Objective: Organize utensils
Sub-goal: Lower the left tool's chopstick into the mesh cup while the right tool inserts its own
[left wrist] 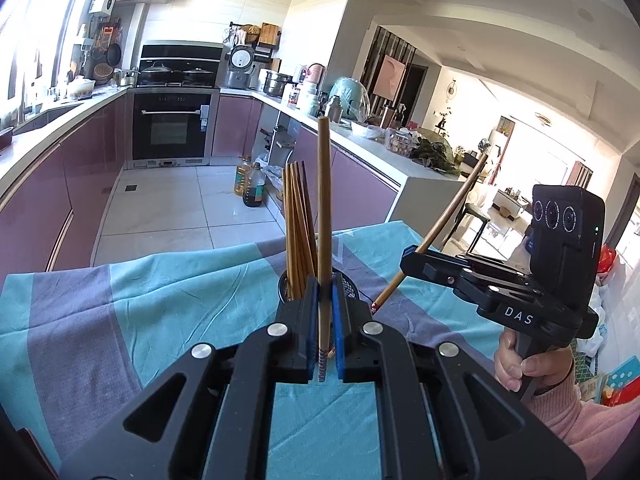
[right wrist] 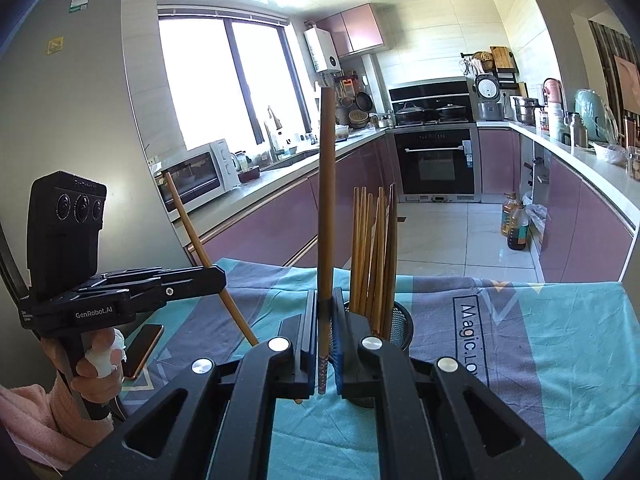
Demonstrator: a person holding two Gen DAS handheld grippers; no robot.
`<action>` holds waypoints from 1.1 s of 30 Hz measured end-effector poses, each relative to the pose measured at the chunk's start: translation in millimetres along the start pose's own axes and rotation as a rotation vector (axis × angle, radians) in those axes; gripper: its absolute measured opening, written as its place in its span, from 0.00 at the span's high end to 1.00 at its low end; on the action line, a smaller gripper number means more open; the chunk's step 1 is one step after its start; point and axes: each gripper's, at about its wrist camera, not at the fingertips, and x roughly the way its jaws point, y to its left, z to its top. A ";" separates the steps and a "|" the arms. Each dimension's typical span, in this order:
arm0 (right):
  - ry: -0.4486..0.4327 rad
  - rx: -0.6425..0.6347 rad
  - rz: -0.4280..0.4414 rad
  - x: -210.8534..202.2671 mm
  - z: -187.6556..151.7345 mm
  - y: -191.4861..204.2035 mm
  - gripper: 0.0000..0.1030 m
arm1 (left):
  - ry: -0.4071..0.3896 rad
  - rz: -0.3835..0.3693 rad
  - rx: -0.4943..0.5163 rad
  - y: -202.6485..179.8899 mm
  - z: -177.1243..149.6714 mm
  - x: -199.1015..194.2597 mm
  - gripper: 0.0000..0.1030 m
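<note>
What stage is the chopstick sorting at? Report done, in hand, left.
Done: a bunch of chopsticks already stands in the black mesh holder. In hand: the left gripper is shut on one chopstick, and the right gripper on another. Left: both must go into the holder. No loose chopsticks show on the cloth.

Left hand-held gripper (left wrist: pixel 325 300) points forward, jaws closed tight on one upright chopstick (left wrist: pixel 324 216). Right hand-held gripper (right wrist: pixel 325 312) does likewise, clamping its own upright chopstick (right wrist: pixel 326 200). Each is held by a hand on its grip: right hand (left wrist: pixel 520 364), left hand (right wrist: pixel 96 368), pink sleeves.
</note>
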 end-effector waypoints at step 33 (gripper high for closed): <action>-0.079 -0.022 -0.027 -15.0 21.0 -1.0 0.94 | -0.102 -0.023 0.031 -9.1 13.2 -20.0 0.93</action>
